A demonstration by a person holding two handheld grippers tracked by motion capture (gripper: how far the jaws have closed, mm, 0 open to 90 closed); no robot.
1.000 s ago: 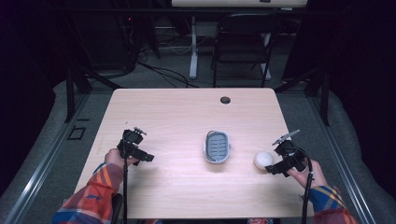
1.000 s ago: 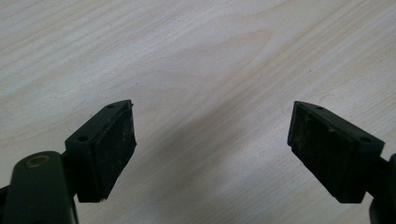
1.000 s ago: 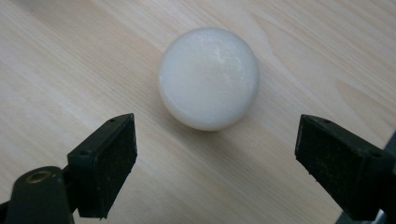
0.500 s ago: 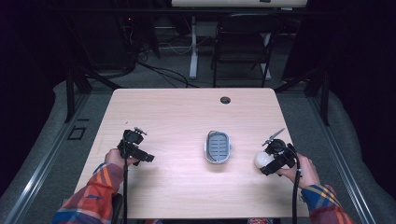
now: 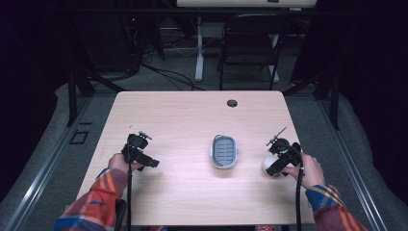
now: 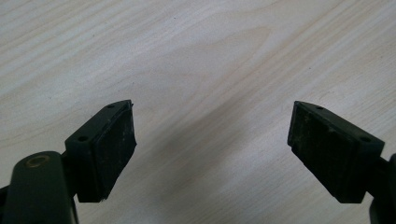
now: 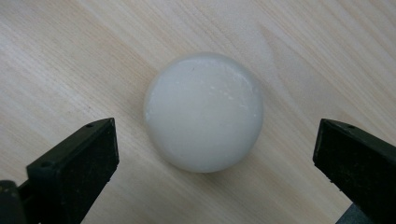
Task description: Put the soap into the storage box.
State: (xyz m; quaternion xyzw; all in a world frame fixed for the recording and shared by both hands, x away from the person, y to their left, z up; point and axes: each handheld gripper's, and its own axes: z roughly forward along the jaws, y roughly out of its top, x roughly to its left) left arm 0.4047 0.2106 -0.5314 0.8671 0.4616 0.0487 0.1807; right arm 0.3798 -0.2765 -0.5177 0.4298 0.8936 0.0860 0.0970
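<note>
A white round soap-like puck (image 7: 204,112) lies flat on the wooden table (image 5: 183,192), right of a grey slotted dish (image 5: 224,151). My right gripper (image 7: 215,154) hovers just above the puck (image 5: 266,165), pointing down at it. Its jaws have just been opening and now stand wide, one on each side of the puck, with clear gaps to the pads. In the high view the right gripper (image 5: 273,166) partly covers the puck. My left gripper (image 5: 144,161) rests near the table's left side, open over bare wood (image 6: 212,144).
A small dark grommet hole (image 5: 232,103) sits at the table's far edge. Beyond the table stand a folding chair (image 5: 250,43) and cables on the floor. Bare wood lies between the dish and my left hand.
My right gripper has moved left over the white puck and now partly hides it. The left hand has stayed where it was.
</note>
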